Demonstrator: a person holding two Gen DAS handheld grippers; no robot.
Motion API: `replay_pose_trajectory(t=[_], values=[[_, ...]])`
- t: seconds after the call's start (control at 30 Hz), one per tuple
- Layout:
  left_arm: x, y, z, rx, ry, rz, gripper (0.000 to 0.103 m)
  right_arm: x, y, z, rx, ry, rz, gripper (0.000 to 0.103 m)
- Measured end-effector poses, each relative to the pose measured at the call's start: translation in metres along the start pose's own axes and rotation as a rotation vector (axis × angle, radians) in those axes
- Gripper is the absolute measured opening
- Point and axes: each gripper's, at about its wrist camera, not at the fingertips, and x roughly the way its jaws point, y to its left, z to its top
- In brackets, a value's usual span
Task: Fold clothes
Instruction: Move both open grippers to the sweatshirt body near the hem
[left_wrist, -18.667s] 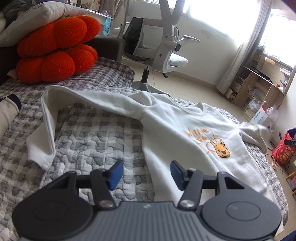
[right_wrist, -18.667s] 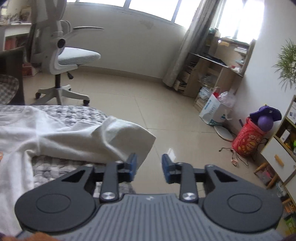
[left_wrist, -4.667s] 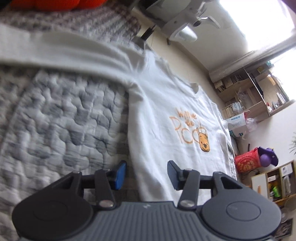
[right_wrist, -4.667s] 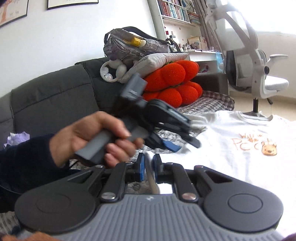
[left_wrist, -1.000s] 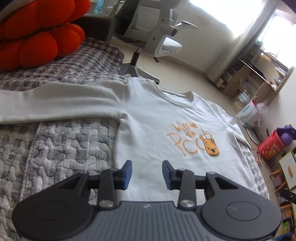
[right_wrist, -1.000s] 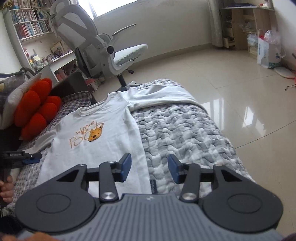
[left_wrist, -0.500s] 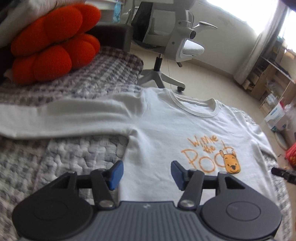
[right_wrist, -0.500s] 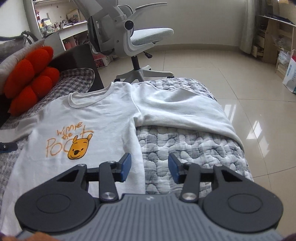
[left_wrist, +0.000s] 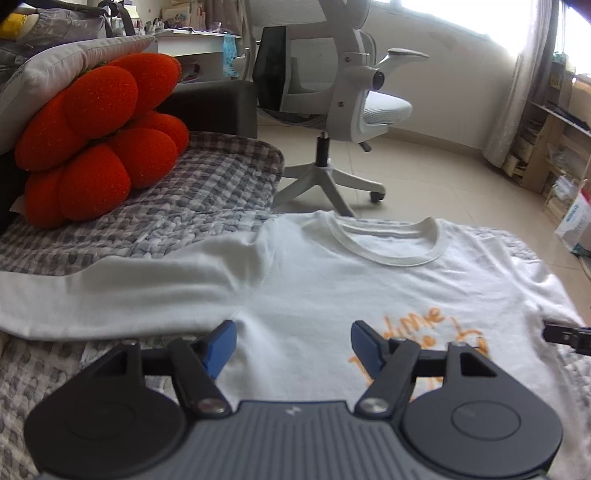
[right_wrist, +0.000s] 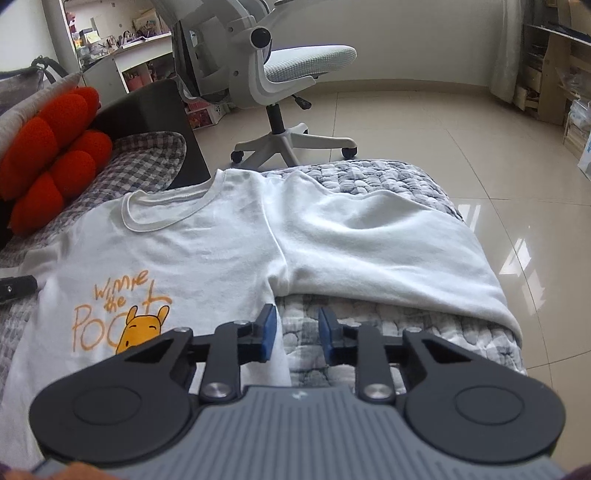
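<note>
1. Grey quilted bed cover (right_wrist: 388, 177) carries the clothes.
2. White sweatshirt (left_wrist: 332, 284) lies flat, print up, sleeves outstretched.
3. Left gripper (left_wrist: 291, 341), empty, is opening above its chest.
4. Right gripper (right_wrist: 295, 330), empty, is closing at its side seam.

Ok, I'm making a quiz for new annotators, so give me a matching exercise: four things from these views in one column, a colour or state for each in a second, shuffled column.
Things:
1. sweatshirt
2. pumpkin cushion
3. office chair
4. quilt

Colours or states:
A. grey and white, padded, under the garment
B. red-orange, lobed
C. spread flat, front up, sleeves out to each side
D. standing on the tiled floor

Pairs: 1-C, 2-B, 3-D, 4-A
</note>
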Motion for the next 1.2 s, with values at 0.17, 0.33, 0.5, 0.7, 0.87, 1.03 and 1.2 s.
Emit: replay_pose_trajectory(t=[0.17,0.33,0.5,0.7,0.87,1.03,1.2], values=[[0.022,0.000,-0.011,0.036,0.018,0.018,0.070,0.006,-0.001,-0.002,-0.040,-0.019,-0.002,0.026],[0.030,0.000,-0.012,0.028,0.036,-0.010,0.074,0.009,0.003,-0.004,-0.063,-0.037,-0.013,0.031],[0.036,-0.001,-0.019,0.037,0.058,-0.029,0.084,0.011,0.006,-0.005,-0.071,-0.042,-0.031,0.036],[0.040,-0.007,-0.023,0.060,0.050,-0.037,0.097,0.011,0.003,-0.007,-0.047,-0.055,-0.052,0.058],[0.042,-0.008,-0.025,0.064,0.043,-0.053,0.103,0.014,0.001,-0.008,-0.021,-0.056,-0.109,0.081],[0.042,-0.010,-0.028,0.056,0.013,-0.044,0.103,0.018,-0.011,-0.011,0.035,-0.058,-0.139,0.103],[0.042,-0.010,-0.030,0.030,-0.007,-0.033,0.103,0.020,-0.008,-0.011,0.013,-0.067,-0.165,0.103]])
